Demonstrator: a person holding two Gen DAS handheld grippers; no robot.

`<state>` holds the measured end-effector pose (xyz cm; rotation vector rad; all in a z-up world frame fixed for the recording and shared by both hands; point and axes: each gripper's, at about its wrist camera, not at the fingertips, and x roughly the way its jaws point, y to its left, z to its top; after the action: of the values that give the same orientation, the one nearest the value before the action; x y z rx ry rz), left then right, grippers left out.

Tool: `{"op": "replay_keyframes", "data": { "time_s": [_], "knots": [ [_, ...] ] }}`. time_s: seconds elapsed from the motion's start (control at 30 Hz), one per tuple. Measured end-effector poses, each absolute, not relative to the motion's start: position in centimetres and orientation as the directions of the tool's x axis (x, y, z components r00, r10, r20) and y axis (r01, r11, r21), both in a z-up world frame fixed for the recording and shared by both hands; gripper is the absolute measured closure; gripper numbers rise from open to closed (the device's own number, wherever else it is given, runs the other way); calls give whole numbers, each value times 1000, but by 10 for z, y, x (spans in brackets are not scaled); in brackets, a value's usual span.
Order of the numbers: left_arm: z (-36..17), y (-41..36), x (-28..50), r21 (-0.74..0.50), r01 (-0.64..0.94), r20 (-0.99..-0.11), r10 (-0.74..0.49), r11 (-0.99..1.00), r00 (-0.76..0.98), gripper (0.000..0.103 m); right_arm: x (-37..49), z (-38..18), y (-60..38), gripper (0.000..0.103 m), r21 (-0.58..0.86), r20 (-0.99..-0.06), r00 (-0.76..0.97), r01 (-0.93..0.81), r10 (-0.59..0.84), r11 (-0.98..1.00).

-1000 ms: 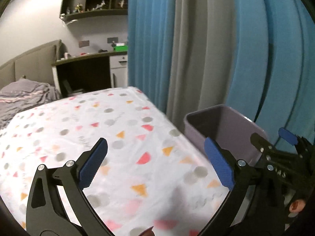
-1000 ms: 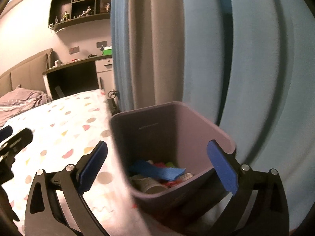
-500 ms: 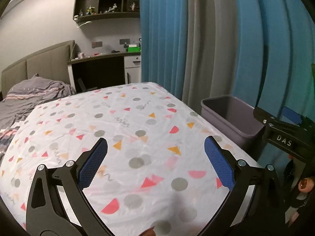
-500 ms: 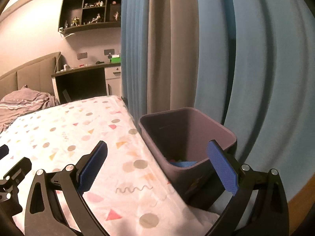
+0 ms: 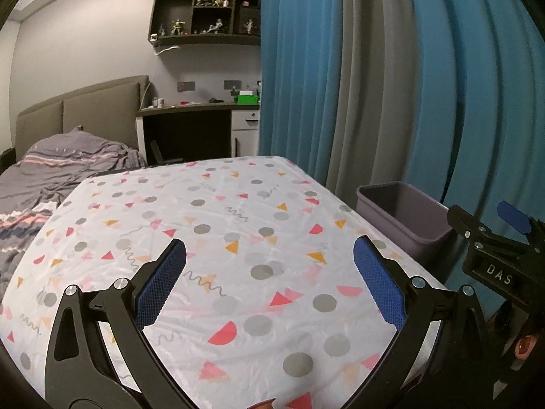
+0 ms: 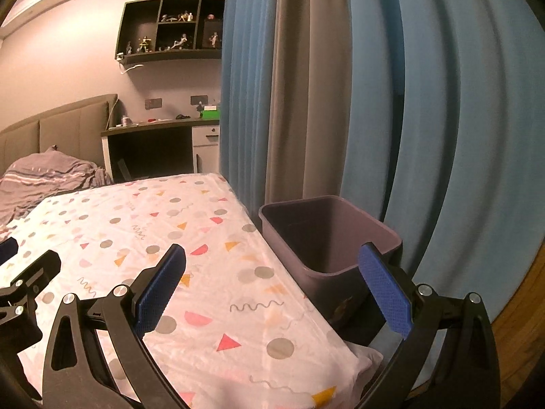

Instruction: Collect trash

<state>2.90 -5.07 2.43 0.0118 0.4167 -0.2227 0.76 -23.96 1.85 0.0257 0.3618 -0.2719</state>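
A purple trash bin (image 6: 327, 238) stands on the floor against the right side of the table; it also shows in the left wrist view (image 5: 402, 214). Its inside is dark and I see no trash in it from here. My left gripper (image 5: 269, 283) is open and empty above the white cloth with coloured dots and triangles (image 5: 204, 238). My right gripper (image 6: 272, 286) is open and empty over the table's right edge, near the bin. No loose trash shows on the cloth (image 6: 153, 238).
Blue and grey curtains (image 6: 340, 85) hang close behind the bin. A bed with a grey blanket (image 5: 51, 170) lies to the left. A dark desk (image 5: 190, 129) and wall shelves (image 5: 204, 17) stand at the back. Wooden floor (image 6: 524, 323) shows at the right.
Both grippers have pulled back and up from the bin. The bin now looks smaller and farther, and its contents have dropped out of sight. Both stay open.
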Motion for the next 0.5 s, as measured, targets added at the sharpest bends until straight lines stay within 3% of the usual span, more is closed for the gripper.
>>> {"op": "replay_keyframes", "data": {
  "time_s": [0.5],
  "knots": [
    [28,-44,21,-49,208,-399,-210,977,893,6,2,21,-227,6,-21,-343,907,251,-243,968]
  ]
}}
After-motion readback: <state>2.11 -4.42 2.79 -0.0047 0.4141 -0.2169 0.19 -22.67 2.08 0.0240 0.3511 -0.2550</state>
